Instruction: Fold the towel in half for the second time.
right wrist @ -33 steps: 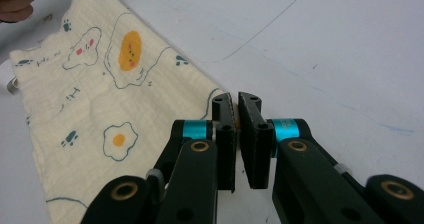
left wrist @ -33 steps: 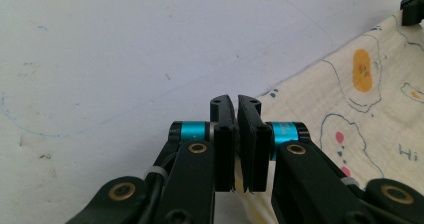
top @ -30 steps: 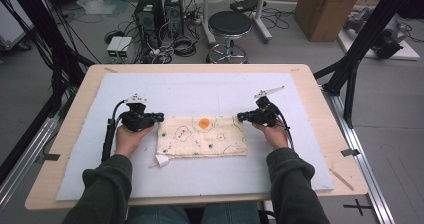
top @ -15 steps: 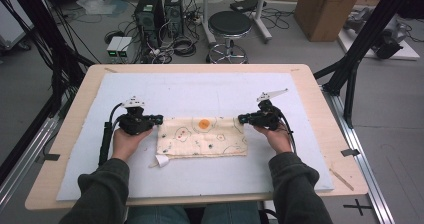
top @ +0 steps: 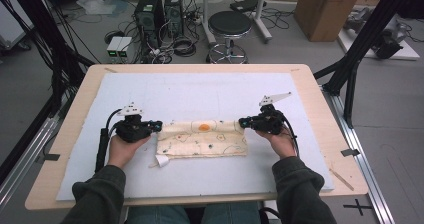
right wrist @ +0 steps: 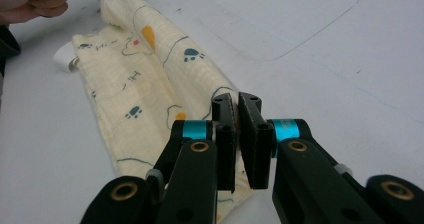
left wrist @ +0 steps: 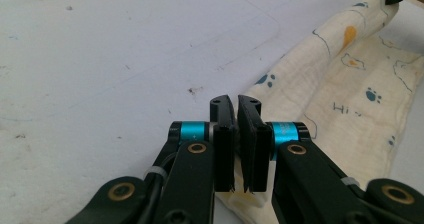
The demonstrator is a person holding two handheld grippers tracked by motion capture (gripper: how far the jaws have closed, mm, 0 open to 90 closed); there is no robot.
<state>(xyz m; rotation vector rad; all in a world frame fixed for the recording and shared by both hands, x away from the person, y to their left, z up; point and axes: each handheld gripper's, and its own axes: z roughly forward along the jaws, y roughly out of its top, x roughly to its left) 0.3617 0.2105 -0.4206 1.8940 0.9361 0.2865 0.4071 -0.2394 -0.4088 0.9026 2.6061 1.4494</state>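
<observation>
Lifted and drawn back toward the person since the earlier frames: far edge of the printed cloth [top: 202, 139], then lying flat and wider, now raised into a rolled ridge between the two grippers; both hands closer to the near side of the table than a second ago.

Left gripper [top: 156, 126] clenched on the cloth's far left corner, fabric [left wrist: 320, 99] pinched between nearly closed jaws; right gripper [top: 244, 122] likewise clamped on the far right corner, cloth [right wrist: 145, 79] trailing away from its tips toward the other hand. Held at matching corners, probably so the edge stays straight and taut while carried over for a lengthwise fold; kept low, just above the lower layer, likely so the fabric does not sag or slide. Cloth itself in the middle of the white mat [top: 200, 89], near layer flat, far edge raised, a small white label [top: 161, 161] poking out at the near left corner.

Counted: one cloth; two grippers, one per hand; two hands; one white mat on one wooden table [top: 320, 89]; one orange blotch [top: 204, 127] in the print, facing up on the ridge; several blue paw prints, too small to count from above.
</observation>
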